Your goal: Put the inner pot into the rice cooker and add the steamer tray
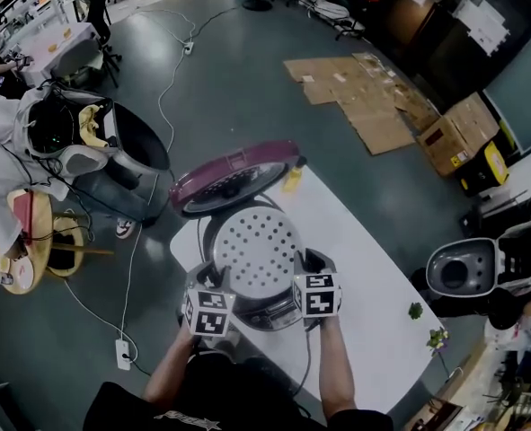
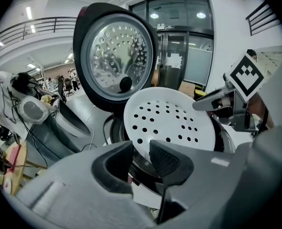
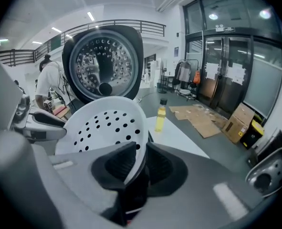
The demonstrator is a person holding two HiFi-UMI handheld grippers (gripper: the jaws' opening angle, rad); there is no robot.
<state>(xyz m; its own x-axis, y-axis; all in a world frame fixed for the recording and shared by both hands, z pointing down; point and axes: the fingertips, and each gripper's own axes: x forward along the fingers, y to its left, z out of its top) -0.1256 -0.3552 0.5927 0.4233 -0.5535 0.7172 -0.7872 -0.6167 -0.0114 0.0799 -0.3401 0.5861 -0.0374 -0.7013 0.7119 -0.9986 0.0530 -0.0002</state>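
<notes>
White table (image 1: 373, 268), long, angled from near right to far left. Rice cooker (image 1: 263, 320) standing on it toward the left, close to the near edge, lid raised. Yellow bottle (image 1: 293, 176) upright at the far edge, just beyond the cooker. Two small green sprigs (image 1: 415, 311) near the right edge, well apart from the cooker. Grey floor (image 1: 247, 88) below: flattened cardboard (image 1: 364, 97) far right, white power strip (image 1: 123, 353) with trailing cable near left.
</notes>
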